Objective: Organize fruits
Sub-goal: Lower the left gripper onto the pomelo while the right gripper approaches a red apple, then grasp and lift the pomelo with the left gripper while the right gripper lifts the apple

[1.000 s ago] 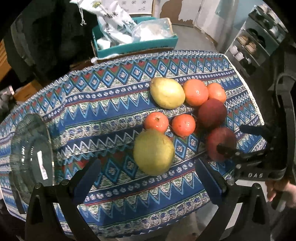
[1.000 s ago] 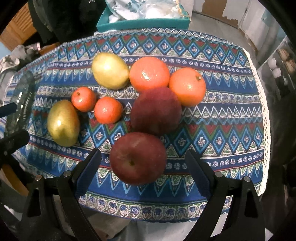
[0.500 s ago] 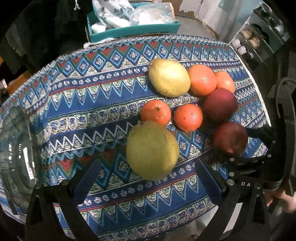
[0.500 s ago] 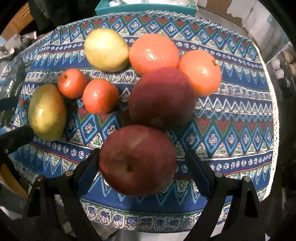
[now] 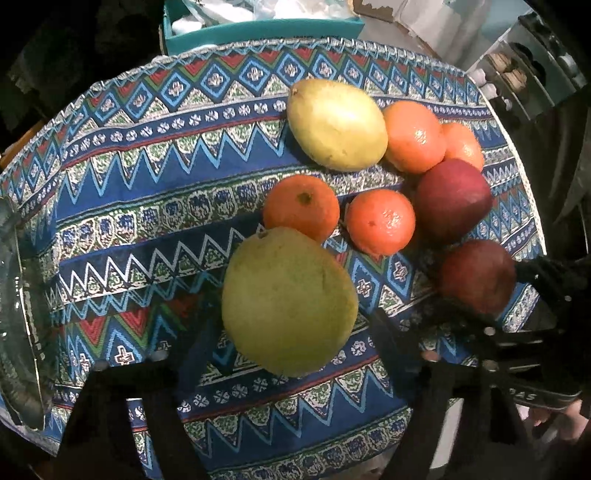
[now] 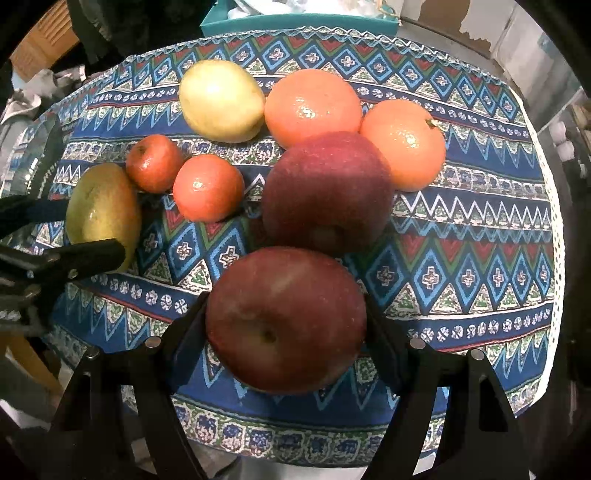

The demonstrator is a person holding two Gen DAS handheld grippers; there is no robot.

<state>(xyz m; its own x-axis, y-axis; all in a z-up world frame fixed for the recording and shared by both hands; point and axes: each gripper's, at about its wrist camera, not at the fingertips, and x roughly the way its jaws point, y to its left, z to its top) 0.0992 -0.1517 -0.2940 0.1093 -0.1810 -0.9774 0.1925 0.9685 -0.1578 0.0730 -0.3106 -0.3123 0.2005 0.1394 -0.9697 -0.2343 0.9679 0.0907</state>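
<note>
Red and round, the near apple (image 6: 284, 321) sits on our patterned cloth (image 6: 461, 273) between our right claw's (image 6: 286, 328) closing fingers, which touch its sides, while our left claw (image 5: 291, 332) closes around the green pear (image 5: 290, 301) beside it.

Fruits (image 6: 325, 192) clustered on tablecloth (image 6: 480, 258) (glass bowl (image 5: 14, 332) at left edge).

Glass bowl (image 5: 16, 325) cut by left frame edge, only a curved rim portion visible. Teal box (image 5: 258, 31) cropped at top, contents unreadable. Far orange (image 5: 463, 144) partly hidden behind nearer orange (image 5: 413, 136). Left gripper (image 5: 291, 332) fingers dark, motion-blurred; pad contact with pear (image 5: 290, 306) indeterminate. Shelf items (image 5: 517, 77) too small to identify
</note>
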